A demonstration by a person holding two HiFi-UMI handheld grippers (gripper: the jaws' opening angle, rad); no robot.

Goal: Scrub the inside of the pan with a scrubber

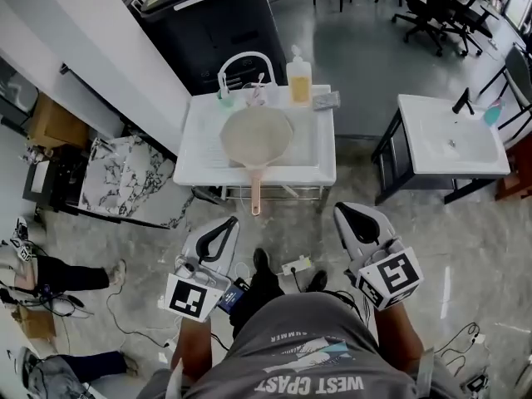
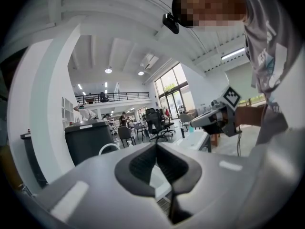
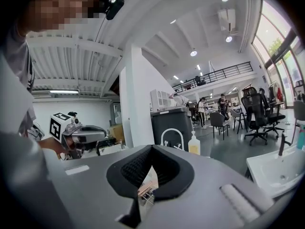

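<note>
Head view: pan (image 1: 256,135) lying in white sink (image 1: 195,160), handle running lengthwise toward the person; grey pad (image 1: 326,100), likely the scrubber, on far rim; left gripper (image 1: 226,224) nearer handle, right gripper (image 1: 351,213) nearer pad, both clenched, empty, well short.

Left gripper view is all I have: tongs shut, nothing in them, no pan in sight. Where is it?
Observer: The head view shows the pan lying in the white sink straight ahead, with its handle sticking out over the front rim toward the person.
Operator: Scrubber?
Observer: A grey pad, probably the scrubber, lies on the sink's back rim just right of the soap bottle.
Operator: Right tongs holding anything?
Observer: No. The right gripper view shows the right tongs closed with nothing between them.
</note>
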